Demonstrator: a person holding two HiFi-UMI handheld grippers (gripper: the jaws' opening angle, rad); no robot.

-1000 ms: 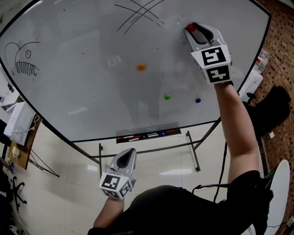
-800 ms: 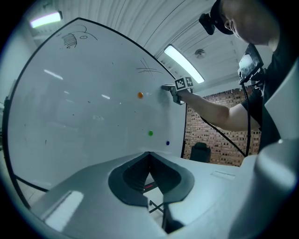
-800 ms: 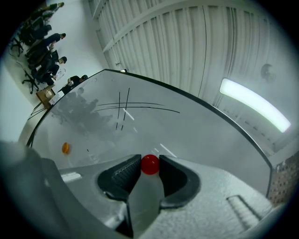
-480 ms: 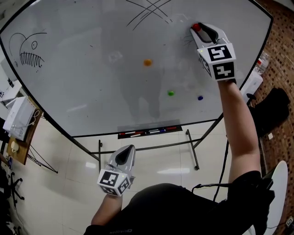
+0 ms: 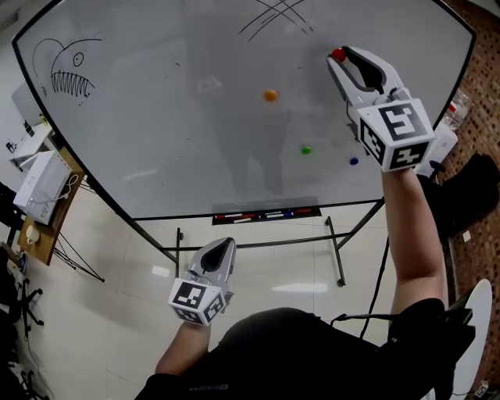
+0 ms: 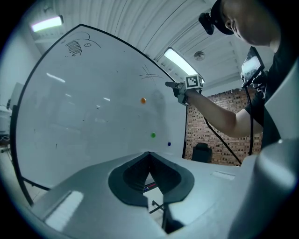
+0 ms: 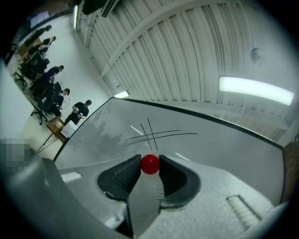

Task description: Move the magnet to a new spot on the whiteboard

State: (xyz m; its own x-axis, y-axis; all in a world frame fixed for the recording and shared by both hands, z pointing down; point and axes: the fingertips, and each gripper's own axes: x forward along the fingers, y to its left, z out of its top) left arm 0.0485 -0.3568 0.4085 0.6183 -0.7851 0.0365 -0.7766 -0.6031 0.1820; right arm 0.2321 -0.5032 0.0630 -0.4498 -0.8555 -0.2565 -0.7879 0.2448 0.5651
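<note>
Right gripper (image 5: 339, 58) clamped a red magnet (image 5: 337, 54) near the whiteboard's (image 5: 156, 125) upper right.
The magnet sat between the jaw tips, below crossed black lines (image 5: 273, 14); whether it touched the board was unclear. The left gripper (image 5: 224, 244) hung low, jaws together and empty.

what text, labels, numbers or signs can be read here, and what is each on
No readable text.
whiteboard: only drawings, a toothy fish and crossed lines, no words.
black shirt hem: small print, too small to read.
marker cubes on left gripper and right gripper: square patterns, no letters.
</note>
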